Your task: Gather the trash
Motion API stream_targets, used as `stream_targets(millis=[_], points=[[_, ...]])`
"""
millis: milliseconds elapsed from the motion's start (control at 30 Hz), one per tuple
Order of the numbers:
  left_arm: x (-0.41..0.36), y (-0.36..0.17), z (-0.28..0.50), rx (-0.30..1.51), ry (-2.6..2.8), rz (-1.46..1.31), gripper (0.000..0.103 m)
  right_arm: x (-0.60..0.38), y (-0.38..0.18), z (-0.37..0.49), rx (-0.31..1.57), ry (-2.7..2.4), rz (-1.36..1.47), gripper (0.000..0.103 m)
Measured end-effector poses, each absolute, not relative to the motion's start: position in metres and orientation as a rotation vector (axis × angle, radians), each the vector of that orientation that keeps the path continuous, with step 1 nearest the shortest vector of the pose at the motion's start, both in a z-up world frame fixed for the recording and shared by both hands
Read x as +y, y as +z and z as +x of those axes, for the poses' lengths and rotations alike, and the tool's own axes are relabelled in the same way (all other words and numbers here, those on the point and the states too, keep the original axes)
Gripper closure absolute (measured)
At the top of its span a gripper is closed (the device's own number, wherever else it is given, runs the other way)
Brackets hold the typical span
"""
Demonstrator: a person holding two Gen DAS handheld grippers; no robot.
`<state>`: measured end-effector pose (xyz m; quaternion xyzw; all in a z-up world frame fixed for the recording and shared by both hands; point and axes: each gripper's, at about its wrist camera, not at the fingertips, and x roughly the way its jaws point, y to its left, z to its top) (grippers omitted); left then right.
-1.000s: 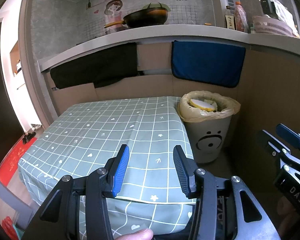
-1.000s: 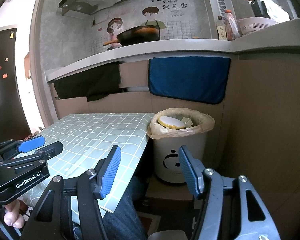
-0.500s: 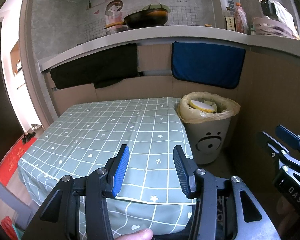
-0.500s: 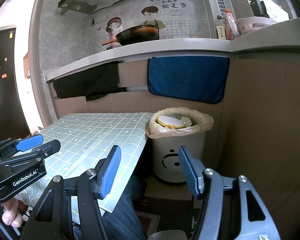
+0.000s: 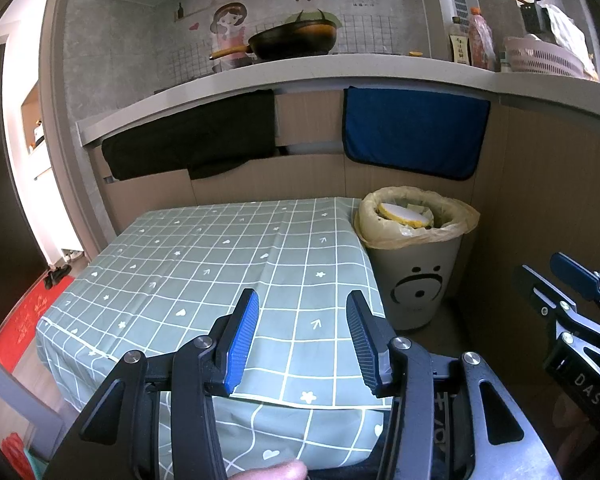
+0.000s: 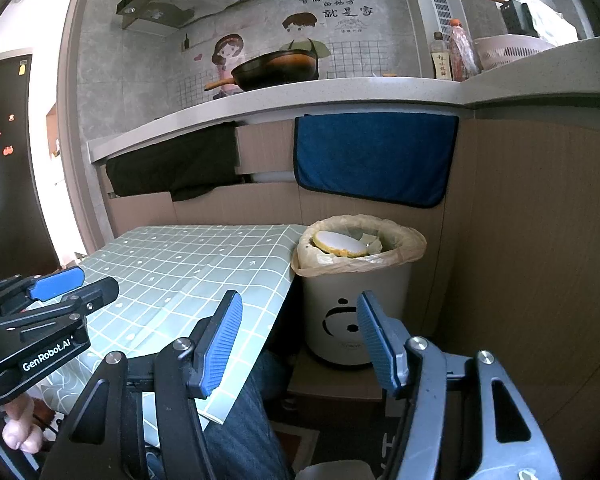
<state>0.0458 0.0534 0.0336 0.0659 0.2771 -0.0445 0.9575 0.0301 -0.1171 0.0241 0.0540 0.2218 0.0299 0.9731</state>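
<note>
Trash (image 6: pixel 342 245) sits in the bin (image 6: pixel 356 320), well beyond both grippers' (image 5: pixel 300 336) (image 6: pixel 300 340) empty, parted fingers.

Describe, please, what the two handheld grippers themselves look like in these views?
Both are black metal linkage frames with silver rivets and two ribbed blue finger pads. The left gripper reads "GenRobot.AI" in white on its side in the right wrist view; the right gripper shows "DAS" in the left wrist view. No cables or sleeves are visible.

tablecloth (image 5: pixel 204 264): sage green, white grid, hearts/stars | bin (image 5: pixel 416 280): white, black face; liner (image 5: pixel 456 220) yellowish | towel (image 5: pixel 414 136): blue | cloth (image 5: pixel 188 144): black | gripper pads (image 6: pixel 220 340): blue
</note>
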Motion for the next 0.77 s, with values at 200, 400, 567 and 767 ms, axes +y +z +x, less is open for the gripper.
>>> stream_targets(millis=[200, 400, 567, 767], points=[[0.0527, 0.0337, 0.0455, 0.563, -0.089, 0.134, 0.056, -0.1171, 0.0236, 0.03, 0.444, 0.057, 0.106, 0.045], [0.0509, 0.0338, 0.045, 0.563, -0.086, 0.133, 0.056, -0.1178, 0.0233, 0.03, 0.442, 0.057, 0.107, 0.045], [0.0492, 0.034, 0.0439, 0.565, -0.091, 0.133, 0.056, -0.119, 0.0229, 0.0303, 0.443, 0.055, 0.107, 0.045], [0.0521, 0.0339, 0.0449, 0.573, -0.098, 0.132, 0.056, -0.1185, 0.0234, 0.028, 0.442, 0.048, 0.112, 0.045]])
